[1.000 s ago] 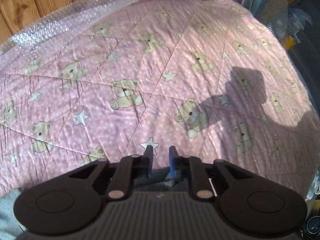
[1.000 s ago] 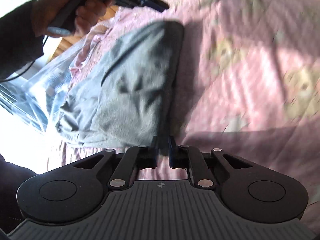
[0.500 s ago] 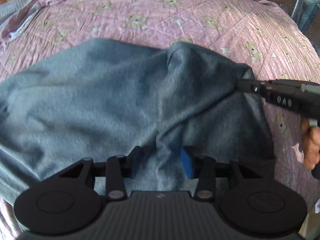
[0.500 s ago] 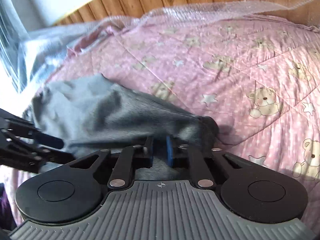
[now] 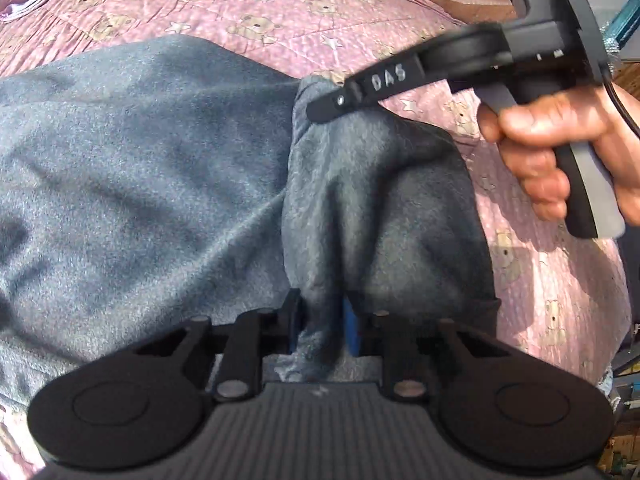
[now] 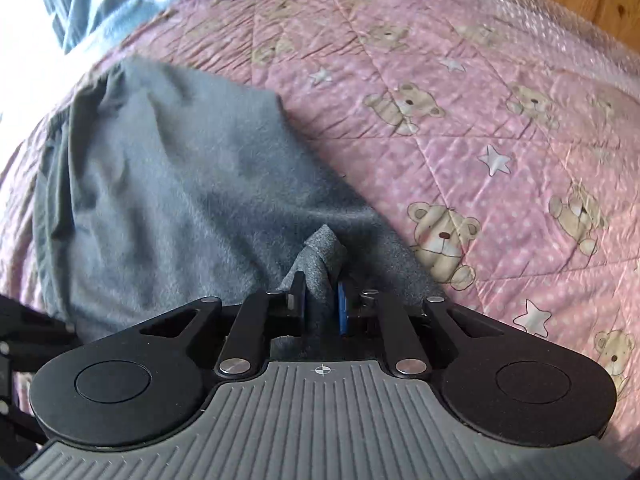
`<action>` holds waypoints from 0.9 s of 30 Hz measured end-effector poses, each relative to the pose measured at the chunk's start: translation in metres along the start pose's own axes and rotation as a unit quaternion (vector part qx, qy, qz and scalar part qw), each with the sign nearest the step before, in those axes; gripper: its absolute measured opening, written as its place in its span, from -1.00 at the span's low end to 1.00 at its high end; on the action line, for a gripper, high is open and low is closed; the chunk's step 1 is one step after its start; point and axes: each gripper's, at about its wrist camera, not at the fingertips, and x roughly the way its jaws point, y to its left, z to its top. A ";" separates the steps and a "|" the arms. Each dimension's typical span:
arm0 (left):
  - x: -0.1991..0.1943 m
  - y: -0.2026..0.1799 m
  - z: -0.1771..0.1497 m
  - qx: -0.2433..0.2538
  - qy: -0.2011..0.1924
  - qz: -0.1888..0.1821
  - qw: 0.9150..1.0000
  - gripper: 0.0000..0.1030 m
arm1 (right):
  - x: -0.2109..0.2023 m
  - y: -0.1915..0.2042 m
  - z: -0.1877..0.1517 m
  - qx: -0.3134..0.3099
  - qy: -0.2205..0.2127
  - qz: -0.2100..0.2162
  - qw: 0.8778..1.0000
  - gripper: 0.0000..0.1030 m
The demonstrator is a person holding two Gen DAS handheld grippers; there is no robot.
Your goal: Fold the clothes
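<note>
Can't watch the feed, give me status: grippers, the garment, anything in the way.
Left gripper closing on grey garment. Right gripper pinching its bunched edge. Garment on pink quilt; nothing obstructing.

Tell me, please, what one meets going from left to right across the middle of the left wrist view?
Grey garment → raised fold of it held in the left gripper → right gripper pinching its edge → hand holding that gripper → pink teddy-bear quilt.
</note>
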 end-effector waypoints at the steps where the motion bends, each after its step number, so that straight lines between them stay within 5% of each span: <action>1: 0.000 0.004 -0.003 -0.010 0.005 -0.010 1.000 -0.67 | -0.005 -0.005 0.004 0.013 -0.006 -0.003 1.000 -0.85; 5: 0.005 0.012 -0.014 -0.020 0.023 -0.028 0.999 -0.67 | 0.004 -0.008 0.015 0.053 -0.013 0.007 0.998 -0.82; 6: 0.005 0.015 -0.014 -0.022 0.027 -0.031 0.999 -0.67 | 0.009 -0.009 0.016 0.072 -0.019 0.013 0.997 -0.74; 7: 0.002 0.017 -0.015 -0.022 0.032 -0.039 0.998 -0.67 | 0.009 -0.013 0.016 0.097 -0.033 0.024 0.994 -0.43; 11: -0.023 0.026 -0.012 -0.001 0.040 -0.062 0.997 -0.55 | -0.055 -0.036 -0.005 0.201 -0.175 0.025 0.964 -0.12; 14: -0.046 0.030 0.006 0.012 0.001 -0.052 0.999 -0.40 | -0.116 -0.033 -0.039 0.216 -0.232 -0.027 0.948 -0.07; 18: -0.034 0.018 0.052 0.026 -0.040 -0.063 0.997 -0.29 | -0.145 0.002 -0.106 0.184 -0.193 -0.065 0.962 -0.07; 22: 0.019 -0.011 0.089 0.076 -0.058 -0.031 0.995 -0.27 | -0.121 0.054 -0.157 0.151 -0.117 -0.066 0.979 -0.25; 27: 0.060 -0.008 0.093 0.107 -0.031 0.017 0.994 -0.17 | -0.114 0.086 -0.210 0.151 -0.086 -0.085 0.981 -0.24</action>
